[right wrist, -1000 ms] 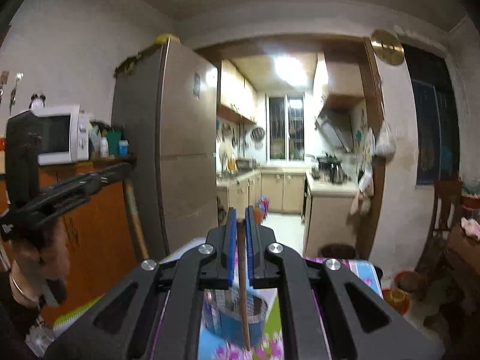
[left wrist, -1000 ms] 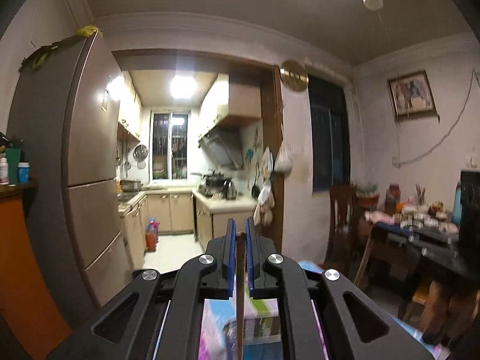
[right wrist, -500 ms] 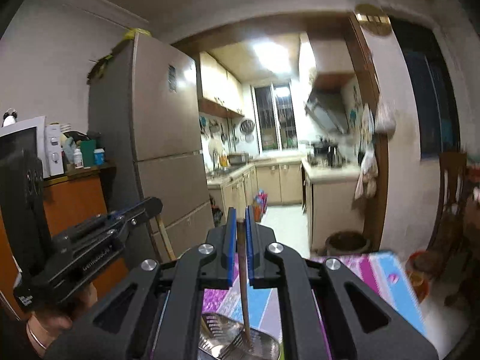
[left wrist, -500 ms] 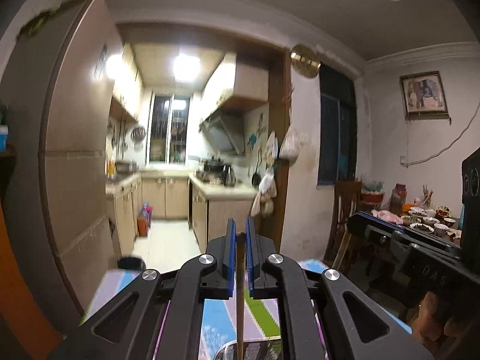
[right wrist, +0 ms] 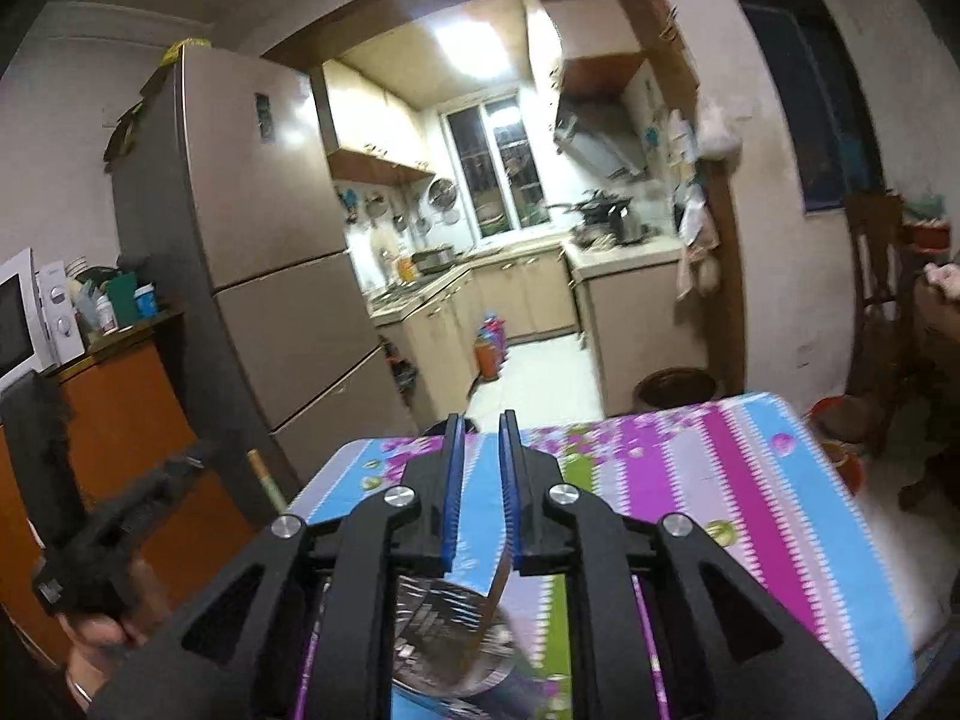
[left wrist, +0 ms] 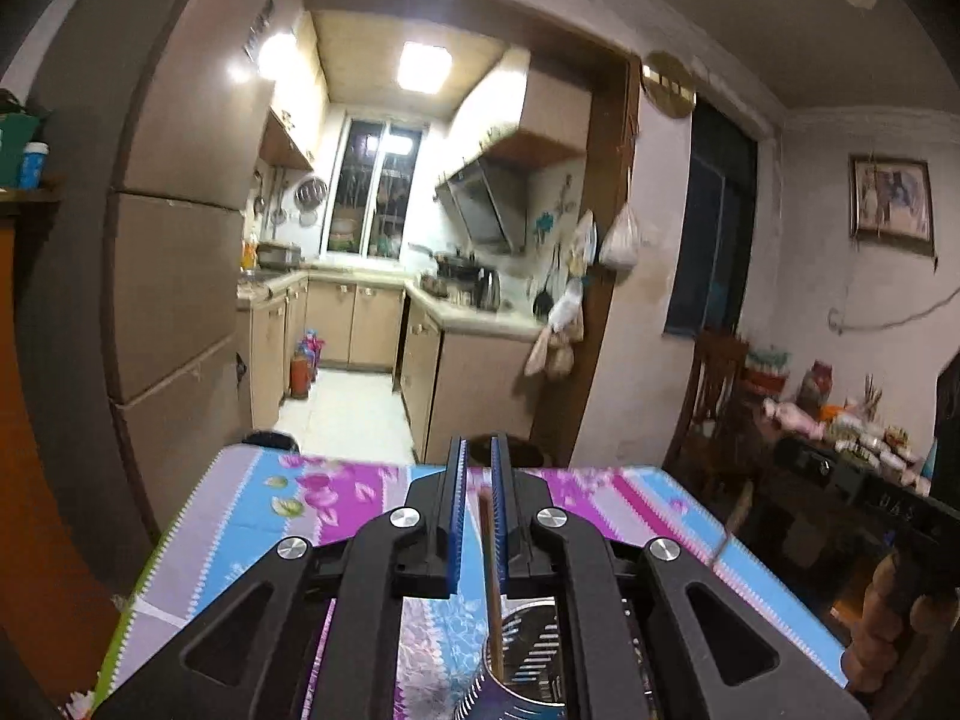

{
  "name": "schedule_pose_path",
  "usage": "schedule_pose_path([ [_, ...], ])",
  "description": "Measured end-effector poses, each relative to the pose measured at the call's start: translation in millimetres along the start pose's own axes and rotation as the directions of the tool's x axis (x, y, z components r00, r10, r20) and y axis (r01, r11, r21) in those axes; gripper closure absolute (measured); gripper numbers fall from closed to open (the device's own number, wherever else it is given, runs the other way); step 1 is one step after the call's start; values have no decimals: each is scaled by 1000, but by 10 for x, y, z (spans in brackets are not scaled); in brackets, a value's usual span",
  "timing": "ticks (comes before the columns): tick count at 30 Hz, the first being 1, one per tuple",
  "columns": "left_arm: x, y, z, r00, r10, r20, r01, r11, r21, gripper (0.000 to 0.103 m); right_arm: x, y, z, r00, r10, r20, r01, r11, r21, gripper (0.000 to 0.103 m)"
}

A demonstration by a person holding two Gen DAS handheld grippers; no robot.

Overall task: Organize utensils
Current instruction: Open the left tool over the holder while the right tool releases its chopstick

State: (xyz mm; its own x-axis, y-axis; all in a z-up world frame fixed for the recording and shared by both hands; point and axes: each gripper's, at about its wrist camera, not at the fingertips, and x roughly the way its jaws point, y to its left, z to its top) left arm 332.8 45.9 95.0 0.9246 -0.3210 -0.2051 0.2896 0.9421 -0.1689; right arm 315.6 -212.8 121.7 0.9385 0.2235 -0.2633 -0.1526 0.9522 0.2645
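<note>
chopsticks (left wrist: 492, 570) head for a perforated metal holder (left wrist: 534, 660) on the floral striped tabletop (left wrist: 252, 528). the left claw (left wrist: 477, 468) is pinched almost closed around one wooden stick, whose lower end dips inside the holder's rim. the right claw (right wrist: 480, 438) has just been easing apart; its blue pads (right wrist: 451, 480) stand off a second, blurred stick (right wrist: 495, 594) that leans between them into the same holder (right wrist: 444, 642). a hand (right wrist: 102, 618) grips the left tool beside an orange cabinet (right wrist: 120, 420); a fridge (right wrist: 264, 240) stands behind, kitchen beyond.
</note>
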Motion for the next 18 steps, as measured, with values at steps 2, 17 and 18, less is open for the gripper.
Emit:
schedule_pose_path([
  [2, -283, 76, 112, 999, 16, 51, -15, 1000, -19, 95, -233, -100, 19, 999, -39, 24, 40, 999, -23, 92],
  [17, -2436, 25, -891, 978, 198, -62, -175, 948, 266, 89, -2229, -787, -1032, 971, -237, -26, 233, 966, -112, 43],
  [18, -2516, -17, -1049, 974, 204, -99, -170, 945, 279, 89, -2305, -795, -1152, 968, -248, -41, 243, 964, -106, 42],
])
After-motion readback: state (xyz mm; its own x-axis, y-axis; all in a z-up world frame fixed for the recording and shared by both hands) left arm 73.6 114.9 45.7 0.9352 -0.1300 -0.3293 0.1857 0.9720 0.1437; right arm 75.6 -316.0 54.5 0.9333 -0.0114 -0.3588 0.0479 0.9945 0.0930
